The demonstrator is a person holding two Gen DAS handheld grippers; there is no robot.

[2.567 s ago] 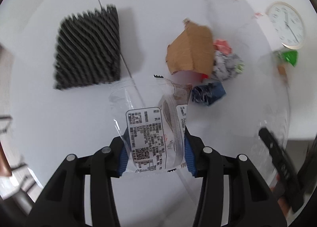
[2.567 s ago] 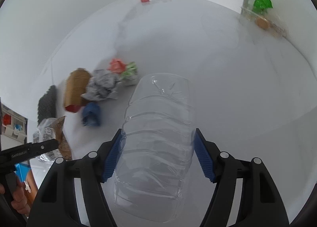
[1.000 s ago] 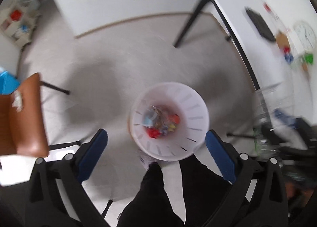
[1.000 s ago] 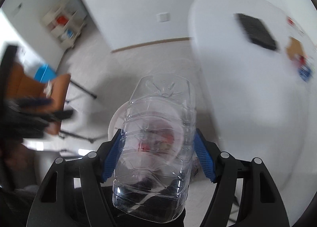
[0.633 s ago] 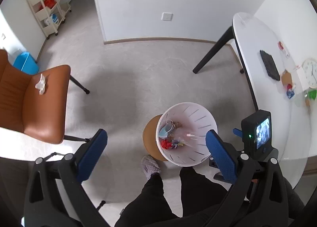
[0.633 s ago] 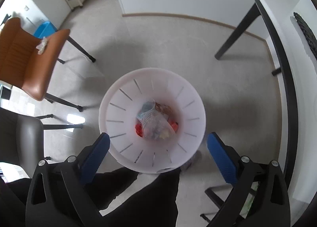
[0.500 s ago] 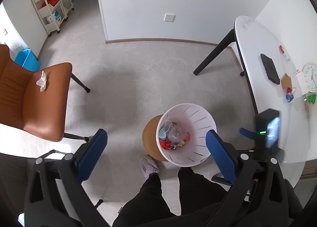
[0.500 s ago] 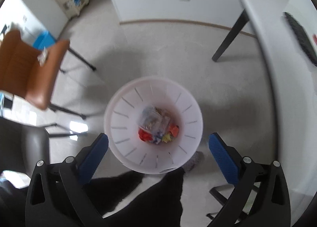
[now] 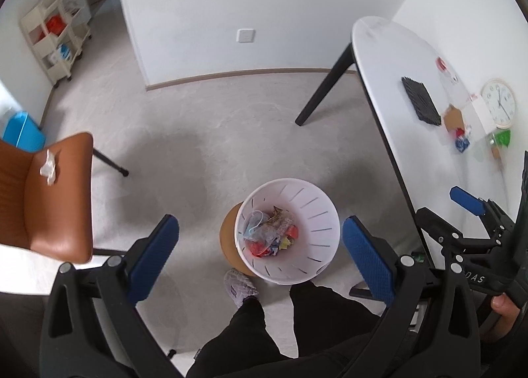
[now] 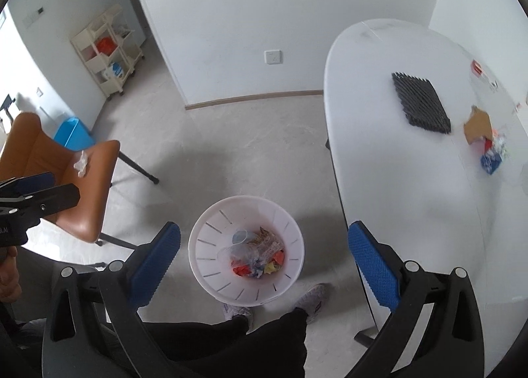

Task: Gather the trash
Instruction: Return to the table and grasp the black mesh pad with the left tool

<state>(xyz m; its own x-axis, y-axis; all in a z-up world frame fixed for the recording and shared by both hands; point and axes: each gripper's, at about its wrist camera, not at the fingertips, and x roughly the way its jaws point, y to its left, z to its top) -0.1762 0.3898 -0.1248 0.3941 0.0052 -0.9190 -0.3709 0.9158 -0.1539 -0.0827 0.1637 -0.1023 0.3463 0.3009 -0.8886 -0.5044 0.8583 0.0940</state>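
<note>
Bin: a white round wastebasket [image 9: 325, 213] with slotted walls is seen from above, standing on the pale floor just beside the white table [image 9: 396, 87], at the person's feet.
Contents: a heap of mixed trash [image 10: 255, 254] lies at the bottom (a pale blue face mask, clear crumpled plastic, red and yellow scraps).
Left gripper [image 9: 260, 257]: its blue-padded jaws are spread wide, nothing is held between them, and the bin is framed in the gap.
Right gripper [image 10: 264, 267]: its jaws are likewise parted fully and hold nothing; the bin is seen below them.
Table leftovers: a black ridged foam pad [image 10: 420, 102], a torn cardboard piece [image 10: 478, 125] and small crumpled wrappers [image 10: 493, 152] are left lying on the tabletop, well apart from the bin.
</note>
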